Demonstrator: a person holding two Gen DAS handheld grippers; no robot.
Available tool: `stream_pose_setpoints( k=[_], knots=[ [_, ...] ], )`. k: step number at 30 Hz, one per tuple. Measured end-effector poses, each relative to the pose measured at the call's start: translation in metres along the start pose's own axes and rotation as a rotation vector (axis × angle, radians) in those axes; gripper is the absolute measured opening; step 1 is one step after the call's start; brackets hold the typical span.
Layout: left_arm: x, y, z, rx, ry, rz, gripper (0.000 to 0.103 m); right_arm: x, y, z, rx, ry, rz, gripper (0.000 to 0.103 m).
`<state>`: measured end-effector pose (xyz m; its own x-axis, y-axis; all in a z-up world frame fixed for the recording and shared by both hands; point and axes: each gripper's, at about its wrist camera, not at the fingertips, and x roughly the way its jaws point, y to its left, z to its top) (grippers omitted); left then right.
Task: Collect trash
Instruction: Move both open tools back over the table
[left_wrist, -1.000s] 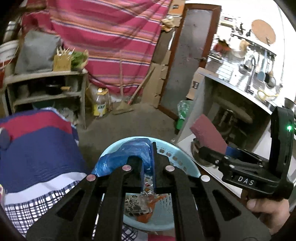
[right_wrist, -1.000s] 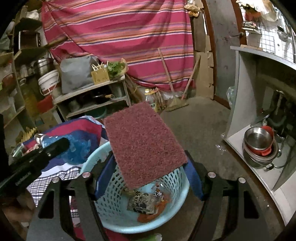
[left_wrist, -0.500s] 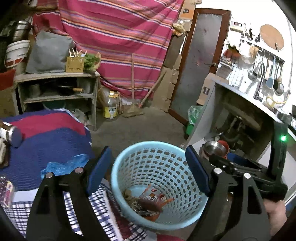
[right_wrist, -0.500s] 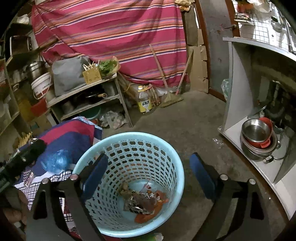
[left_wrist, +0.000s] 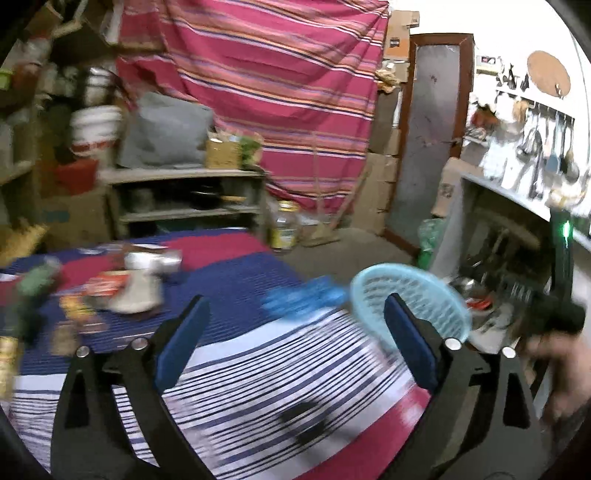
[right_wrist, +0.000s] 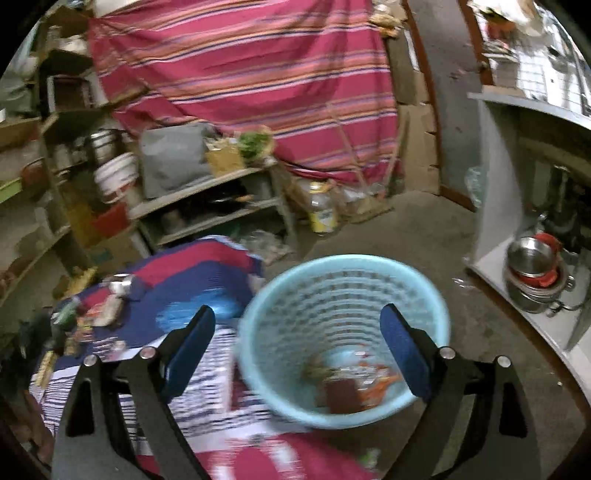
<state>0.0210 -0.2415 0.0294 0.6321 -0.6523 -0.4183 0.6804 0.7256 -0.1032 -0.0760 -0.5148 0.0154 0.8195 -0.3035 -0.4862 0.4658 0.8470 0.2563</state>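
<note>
I see a red striped curtain (left_wrist: 288, 85) hung across the back wall, with a wooden shelf (right_wrist: 221, 199) in front of it holding a grey cushion (left_wrist: 166, 133) and a white bucket (left_wrist: 96, 129). Steel bowls (right_wrist: 532, 258) (stacked, one red) sit in a cupboard on my right.

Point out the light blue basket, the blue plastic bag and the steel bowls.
light blue basket (right_wrist: 441, 317): right wrist view, on its right rim.
blue plastic bag (left_wrist: 306, 297): left wrist view, on the middle of the blurred crumpled bag.
steel bowls (right_wrist: 530, 256): right wrist view, inside the top bowl.
</note>
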Motion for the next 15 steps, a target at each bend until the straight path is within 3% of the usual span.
stream_pose_setpoints(
  k=[6,11,15],
  knots=[
    [-0.074,0.118,-0.035,-0.026,-0.013,0.268,0.096,0.005,0.101,-0.014,-0.056,0.0,0.132,0.09],
    [-0.121,0.218,-0.025,-0.05,-0.072,0.531,0.096,0.021,0.181,-0.014,-0.093,0.01,0.203,0.09],
    [-0.135,0.292,-0.011,-0.159,-0.068,0.62,0.097,0.034,0.224,-0.004,-0.1,0.012,0.232,0.092]
  ],
)
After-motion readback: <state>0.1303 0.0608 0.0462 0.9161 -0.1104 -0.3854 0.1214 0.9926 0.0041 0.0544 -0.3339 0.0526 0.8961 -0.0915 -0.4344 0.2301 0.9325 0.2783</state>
